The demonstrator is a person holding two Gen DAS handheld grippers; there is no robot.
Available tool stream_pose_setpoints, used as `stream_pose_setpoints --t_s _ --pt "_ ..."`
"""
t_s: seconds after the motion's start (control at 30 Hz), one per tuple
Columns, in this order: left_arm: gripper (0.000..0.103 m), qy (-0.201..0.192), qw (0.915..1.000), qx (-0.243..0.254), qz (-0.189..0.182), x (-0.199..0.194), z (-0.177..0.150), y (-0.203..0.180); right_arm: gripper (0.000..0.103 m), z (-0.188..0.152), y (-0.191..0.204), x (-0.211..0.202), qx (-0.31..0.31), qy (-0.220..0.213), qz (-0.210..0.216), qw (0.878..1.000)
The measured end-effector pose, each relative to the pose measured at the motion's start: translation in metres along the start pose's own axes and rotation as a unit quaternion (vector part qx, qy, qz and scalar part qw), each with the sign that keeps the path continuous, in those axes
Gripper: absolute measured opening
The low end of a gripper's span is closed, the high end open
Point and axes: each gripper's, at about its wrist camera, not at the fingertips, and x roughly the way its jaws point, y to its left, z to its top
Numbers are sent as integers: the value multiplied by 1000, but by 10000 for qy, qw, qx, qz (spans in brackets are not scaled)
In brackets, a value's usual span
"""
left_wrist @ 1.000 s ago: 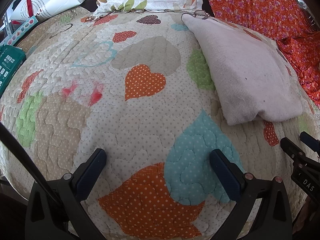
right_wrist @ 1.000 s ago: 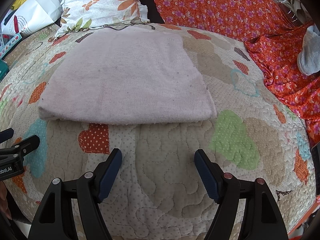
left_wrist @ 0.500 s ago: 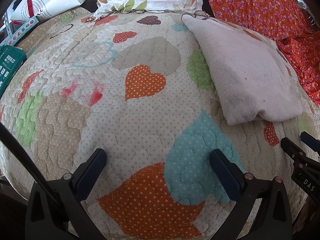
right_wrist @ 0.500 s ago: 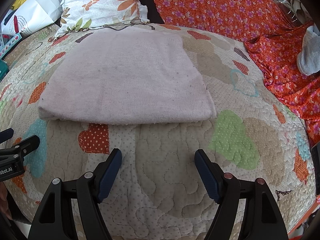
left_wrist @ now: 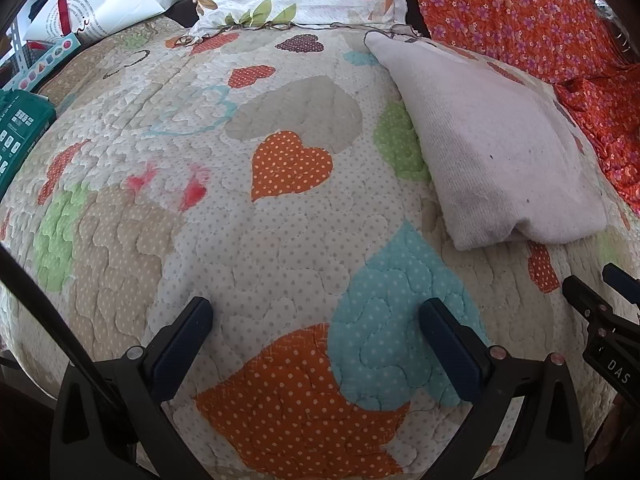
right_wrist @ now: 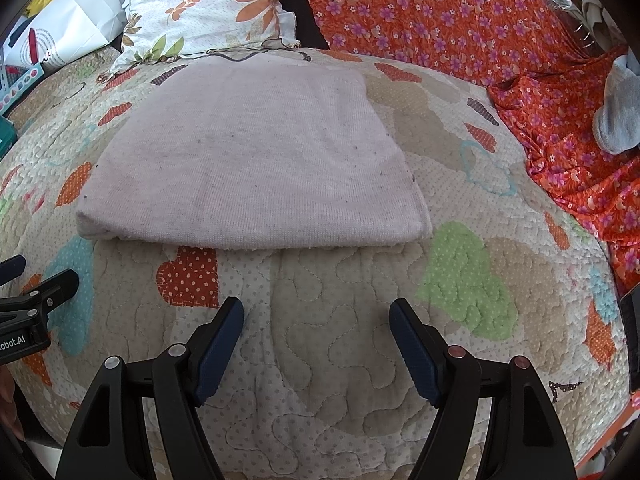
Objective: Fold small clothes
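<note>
A pale pink knitted garment (right_wrist: pixel 256 164) lies folded flat on the heart-patterned quilt (right_wrist: pixel 340 340), its near folded edge facing me. The left wrist view shows the same garment (left_wrist: pixel 496 148) at the right. My right gripper (right_wrist: pixel 316 312) hovers open just in front of the garment's near edge, nothing between its blue pads. Over bare quilt (left_wrist: pixel 160 216), well left of the garment, my left gripper (left_wrist: pixel 316 312) is open and empty. Each view catches the other gripper's tip at its edge.
A floral pillow (right_wrist: pixel 208 12) and a white paper bag (left_wrist: pixel 100 0) lie at the far side. Orange flowered cloth (right_wrist: pixel 460 20) covers the back right, with a grey sock (right_wrist: pixel 620 112) on it. A green box (left_wrist: pixel 20 128) sits at the left edge.
</note>
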Motion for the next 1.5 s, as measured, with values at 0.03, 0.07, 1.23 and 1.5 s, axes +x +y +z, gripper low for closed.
stream_pose_setpoints --t_s 0.03,0.07,1.23,1.5 --pt "103 -1 10000 -3 1 -1 -1 1 80 0 0 0 -10 -3 -7 10000" --pt "103 -3 10000 -8 3 -1 -2 -1 80 0 2 -1 -14 -5 -16 10000" --pt "103 -18 10000 -11 11 -3 -2 -1 82 0 6 -3 -78 -78 -123 9999" --pt "103 -406 9990 49 173 -17 2 -2 82 -1 10 -8 -76 -163 -156 9997"
